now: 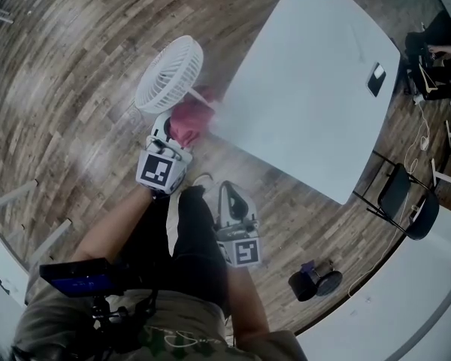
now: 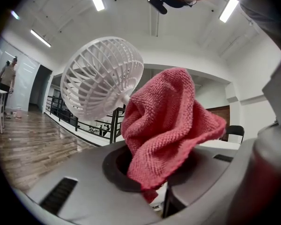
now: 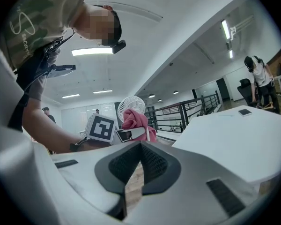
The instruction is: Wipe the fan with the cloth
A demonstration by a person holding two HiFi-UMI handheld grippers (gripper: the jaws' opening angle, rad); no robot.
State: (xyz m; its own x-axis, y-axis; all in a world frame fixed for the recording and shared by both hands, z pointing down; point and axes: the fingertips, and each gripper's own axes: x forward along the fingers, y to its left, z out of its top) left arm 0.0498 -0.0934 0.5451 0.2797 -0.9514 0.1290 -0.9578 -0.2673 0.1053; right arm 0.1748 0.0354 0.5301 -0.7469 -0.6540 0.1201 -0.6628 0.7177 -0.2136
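A: Starting with the head view. Spotting the fan (image 1: 169,74) over the wood floor (image 1: 60,89), just beside the corner of the white table (image 1: 308,89). Watching the left gripper (image 1: 177,132) reaching out about level on a stretched forearm, pinching the red cloth (image 1: 186,121) right under the grille's lower rim.

B: Touching the fan yet?

A: Not managing to tell from above. Also noting the right gripper (image 1: 227,194) hanging back by the leg, pointing the same way, well apart from the fan.

B: Moving to the left gripper view?

A: Seeing the jaws clamping narrow on the cloth's lower fold. Finding most of the cloth (image 2: 166,121) bunching up loose ahead of them and covering the fan's (image 2: 100,78) neck, so not making out its support.

B: And the right gripper view?

A: Finding those jaws pressing fully together with nothing between them. Looking past them at the left gripper's marker cube (image 3: 100,128), with cloth and fan lining up beyond it.

B: Advising what for the wipe?

A: Judging only:
- Leading with the loose bunch rather than the hard jaw tips.
- Pressing lightly, since a fan this light is probably tipping or swivelling easily.
- Sweeping along the rim first, then dragging across the ribs.
- Holding the pinch firm so the ribs are not snagging the cloth out.
- Possibly bringing the idle right gripper up to steady the fan.
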